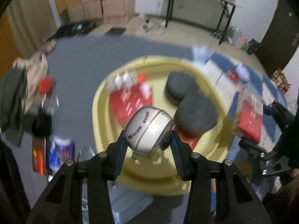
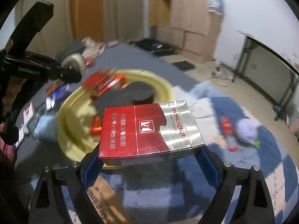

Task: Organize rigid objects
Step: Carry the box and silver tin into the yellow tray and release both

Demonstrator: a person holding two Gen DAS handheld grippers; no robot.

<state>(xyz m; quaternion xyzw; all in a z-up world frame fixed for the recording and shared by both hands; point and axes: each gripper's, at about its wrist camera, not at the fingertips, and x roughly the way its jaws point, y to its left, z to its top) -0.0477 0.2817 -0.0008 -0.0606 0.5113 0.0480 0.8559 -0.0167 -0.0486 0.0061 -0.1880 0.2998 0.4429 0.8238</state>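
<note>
The left gripper (image 1: 148, 140) is clamped on a white round case (image 1: 148, 130) lettered "HELLO KITTY", held above a yellow tray (image 1: 97, 112). The right gripper (image 2: 149, 155) is closed on a red and silver cigarette pack (image 2: 149, 128), printed "HONGQIQU" as far as can be read, with Chinese characters, at the tray's near rim. Red packs (image 1: 130, 100) and two dark grey round pads (image 1: 196, 115) are seen lying in the tray. The tray is set on a grey sheet (image 1: 78, 61) beside a blue and white patterned cloth (image 2: 243, 168). A black-legged folding table (image 1: 201, 5) and stacked cardboard boxes (image 2: 188, 20) are seen against the walls.
</note>
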